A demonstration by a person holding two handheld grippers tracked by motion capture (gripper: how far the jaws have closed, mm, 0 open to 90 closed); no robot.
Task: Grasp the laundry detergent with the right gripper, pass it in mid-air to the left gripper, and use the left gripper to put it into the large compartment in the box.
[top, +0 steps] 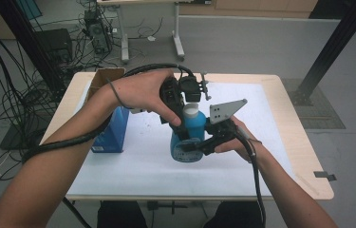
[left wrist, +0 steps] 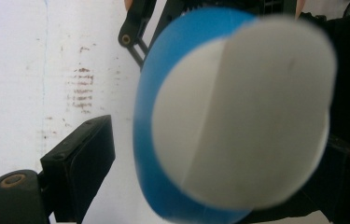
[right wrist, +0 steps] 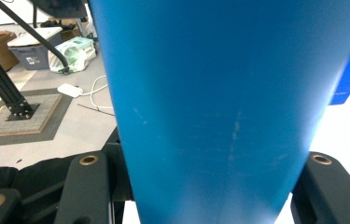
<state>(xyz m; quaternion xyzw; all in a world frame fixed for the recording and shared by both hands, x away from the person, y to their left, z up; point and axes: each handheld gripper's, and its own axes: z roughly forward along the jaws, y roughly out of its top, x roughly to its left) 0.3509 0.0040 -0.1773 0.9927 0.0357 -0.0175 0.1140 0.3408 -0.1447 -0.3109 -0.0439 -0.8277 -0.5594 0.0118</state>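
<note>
I've got the right hand-held gripper (top: pixel 199 142) at frame center, its 2 jaws pressed against the sides of the blue bottle (top: pixel 188 137), standing upright on the white table (top: pixel 142 166). Just above, the left hand-held gripper (top: pixel 185 102) sits over the white cap (top: pixel 191 110), jaws spread wide either side, not touching. A blue box (top: pixel 114 133) stands left, beyond.

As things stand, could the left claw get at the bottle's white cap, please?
Probably yes: the left claw hangs directly above the white cap, its jaws spread either side, nothing between. The right claw grips the blue bottle lower down, steadying it.
</note>
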